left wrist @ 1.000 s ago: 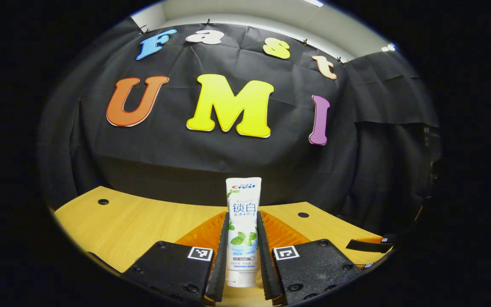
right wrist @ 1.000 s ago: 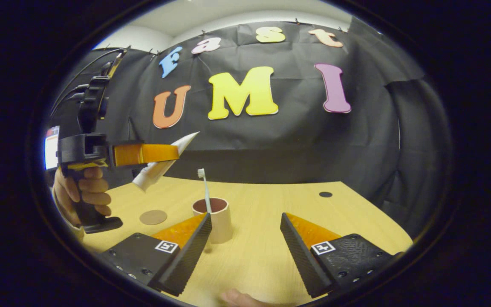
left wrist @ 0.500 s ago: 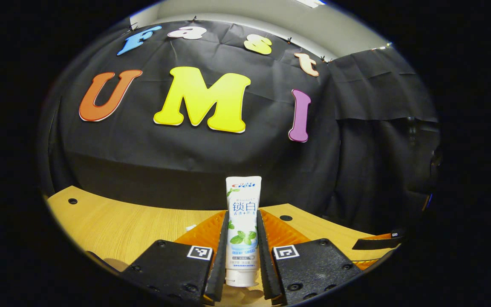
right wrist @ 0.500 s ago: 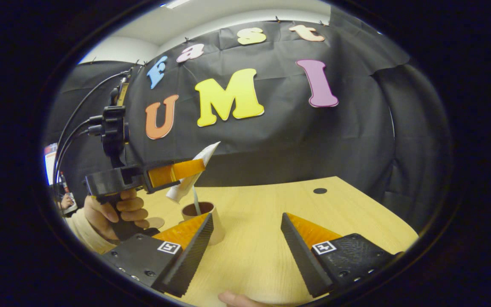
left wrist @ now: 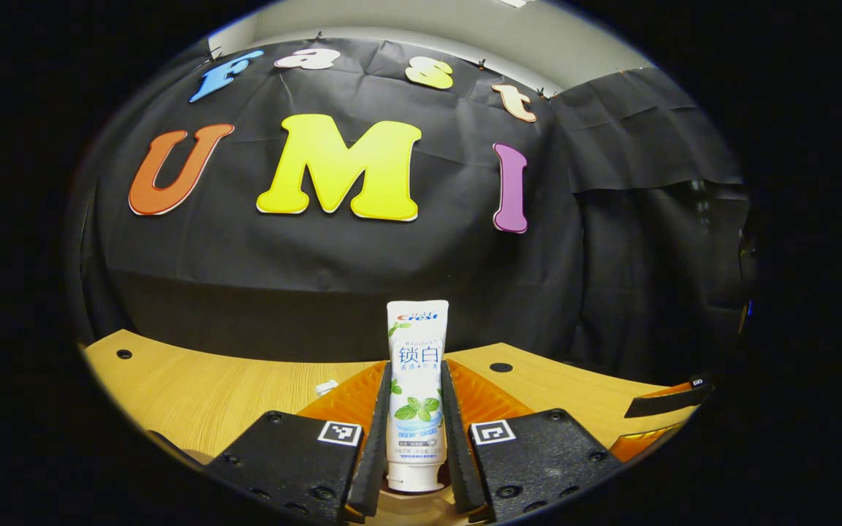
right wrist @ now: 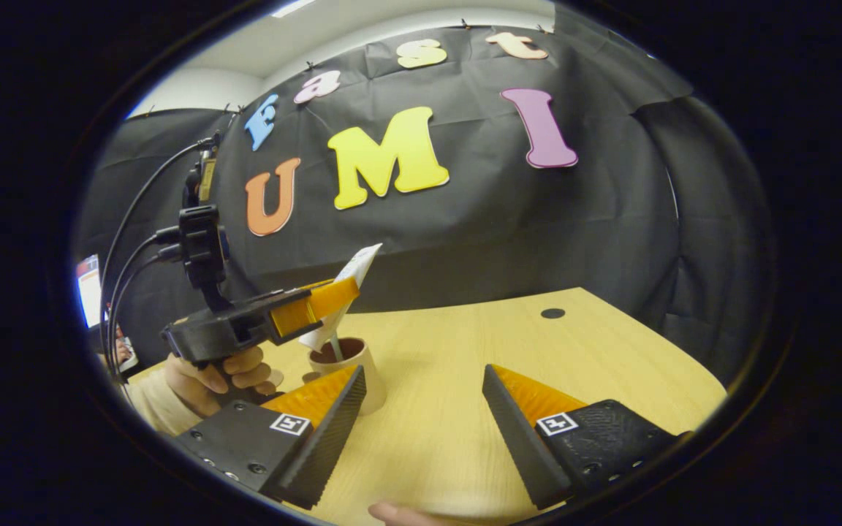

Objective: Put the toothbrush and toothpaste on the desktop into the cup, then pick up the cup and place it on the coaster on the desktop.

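Now that my left hand-held gripper (left wrist: 415, 446), clamped on the white plastic toothpaste tube (left wrist: 416, 387), has swung its cap over the beige cup (right wrist: 349, 363), release comes next; my right hand-held gripper (right wrist: 421, 409) waits open.

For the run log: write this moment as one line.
left gripper: shut on toothpaste tube, over cup | right gripper: open, idle | toothbrush: in cup
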{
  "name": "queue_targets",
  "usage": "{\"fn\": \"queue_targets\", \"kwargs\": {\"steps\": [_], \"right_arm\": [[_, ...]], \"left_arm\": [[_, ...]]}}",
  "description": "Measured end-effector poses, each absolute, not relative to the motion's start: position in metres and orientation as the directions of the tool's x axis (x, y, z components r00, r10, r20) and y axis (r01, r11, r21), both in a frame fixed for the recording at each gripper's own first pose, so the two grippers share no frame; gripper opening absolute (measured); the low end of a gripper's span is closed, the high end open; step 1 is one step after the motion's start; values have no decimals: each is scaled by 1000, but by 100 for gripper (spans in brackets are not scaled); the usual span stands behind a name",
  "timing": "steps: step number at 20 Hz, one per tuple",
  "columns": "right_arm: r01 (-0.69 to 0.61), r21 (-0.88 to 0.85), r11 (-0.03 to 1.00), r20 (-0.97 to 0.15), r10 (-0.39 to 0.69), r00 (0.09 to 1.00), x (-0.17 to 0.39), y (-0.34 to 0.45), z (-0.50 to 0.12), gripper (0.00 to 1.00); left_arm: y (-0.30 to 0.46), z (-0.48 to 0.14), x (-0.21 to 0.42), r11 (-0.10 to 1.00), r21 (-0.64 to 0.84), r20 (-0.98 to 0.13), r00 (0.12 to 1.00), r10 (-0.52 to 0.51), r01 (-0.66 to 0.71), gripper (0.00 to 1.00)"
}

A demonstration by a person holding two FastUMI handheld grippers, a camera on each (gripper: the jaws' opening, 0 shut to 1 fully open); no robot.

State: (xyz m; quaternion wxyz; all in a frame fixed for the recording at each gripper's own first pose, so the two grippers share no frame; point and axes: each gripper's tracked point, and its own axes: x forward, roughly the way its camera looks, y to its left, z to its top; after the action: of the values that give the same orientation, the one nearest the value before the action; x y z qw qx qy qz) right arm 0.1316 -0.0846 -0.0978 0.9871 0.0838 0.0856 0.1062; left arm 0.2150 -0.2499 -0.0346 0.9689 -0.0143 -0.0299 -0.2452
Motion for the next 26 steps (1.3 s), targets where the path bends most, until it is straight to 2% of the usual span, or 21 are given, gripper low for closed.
{"fn": "queue_targets", "kwargs": {"steps": [4,8,9,11,18,19,20,21,22,24,25,26], "right_arm": [[-191,189,963,-160,222,962,132,-83,-99,96],[-190,191,963,-164,223,961,129,-80,-98,96],[-191,193,962,-162,223,961,128,-79,-97,94],[-190,190,963,-168,223,960,126,-75,-94,97],[-178,127,976,-166,197,966,125,-52,-70,96],[-170,117,978,-168,188,968,127,-49,-67,100],[-172,108,979,-172,189,967,127,-44,-63,97],[-172,100,980,-176,188,966,128,-38,-60,97],[-168,92,981,-180,183,967,130,-35,-56,96],[-161,70,984,-198,172,965,135,-29,-52,97],[-164,61,985,-211,173,962,137,-24,-52,96],[-167,54,985,-230,175,957,140,-19,-53,97]], "left_arm": [[-241,-29,216,895,10,91,891,-445,446,44],[-243,-19,206,892,20,115,885,-452,453,42],[-240,-19,205,894,28,112,887,-448,447,41],[-236,-19,198,891,20,106,886,-452,453,41],[-217,-20,163,878,-8,70,876,-476,478,42],[-211,-20,156,878,-15,61,876,-478,479,45],[-208,-20,151,874,-26,50,874,-484,485,46],[-204,-19,144,873,-30,43,873,-486,487,53],[-196,-17,138,877,-32,43,877,-478,479,56],[-184,-14,127,877,-39,46,878,-476,478,58],[-177,-12,123,880,-42,46,880,-472,474,72],[-168,-12,120,886,-42,47,887,-460,462,62]]}}
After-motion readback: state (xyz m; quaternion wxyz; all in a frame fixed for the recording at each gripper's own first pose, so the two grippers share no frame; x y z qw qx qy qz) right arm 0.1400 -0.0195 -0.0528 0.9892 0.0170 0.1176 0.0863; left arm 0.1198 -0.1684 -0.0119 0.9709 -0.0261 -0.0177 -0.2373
